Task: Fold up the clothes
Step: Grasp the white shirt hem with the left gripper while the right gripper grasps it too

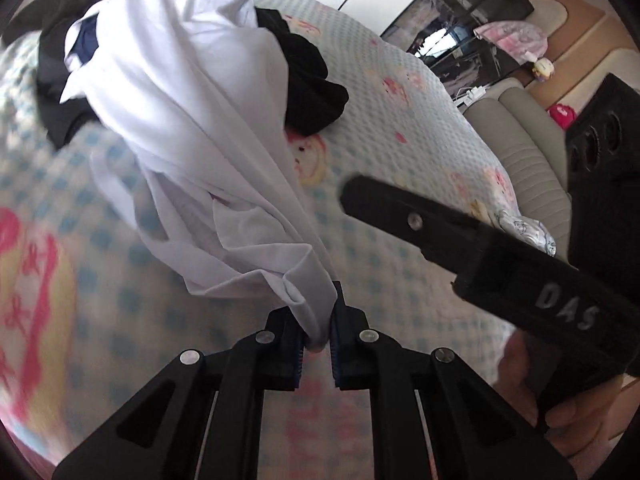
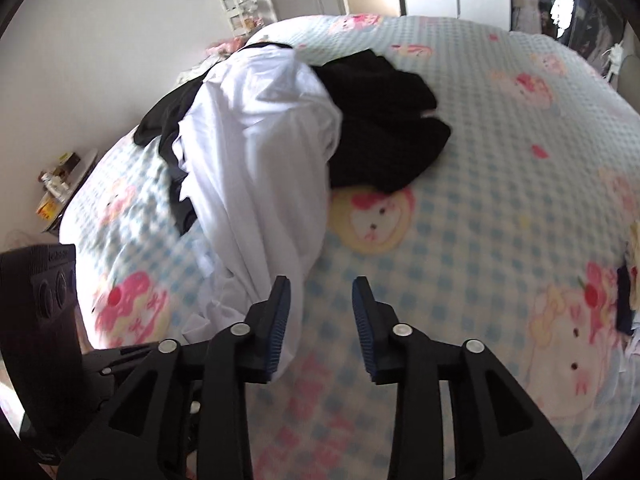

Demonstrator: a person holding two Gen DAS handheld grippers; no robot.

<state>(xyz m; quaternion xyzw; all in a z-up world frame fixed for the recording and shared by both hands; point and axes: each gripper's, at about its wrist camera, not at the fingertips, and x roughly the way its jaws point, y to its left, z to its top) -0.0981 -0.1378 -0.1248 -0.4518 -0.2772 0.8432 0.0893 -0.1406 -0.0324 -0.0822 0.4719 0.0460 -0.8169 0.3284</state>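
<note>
We read "DAS" on the right gripper (jaws spread, empty). Our left gripper, angled down, pinched the white shirt's hem above the bed.

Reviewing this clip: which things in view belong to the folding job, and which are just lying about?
In the job:
- white garment, pinched by the left gripper
- right gripper, open, holding nothing
- black clothes

Lying about:
- patterned bedspread
- shelf of small items
</note>
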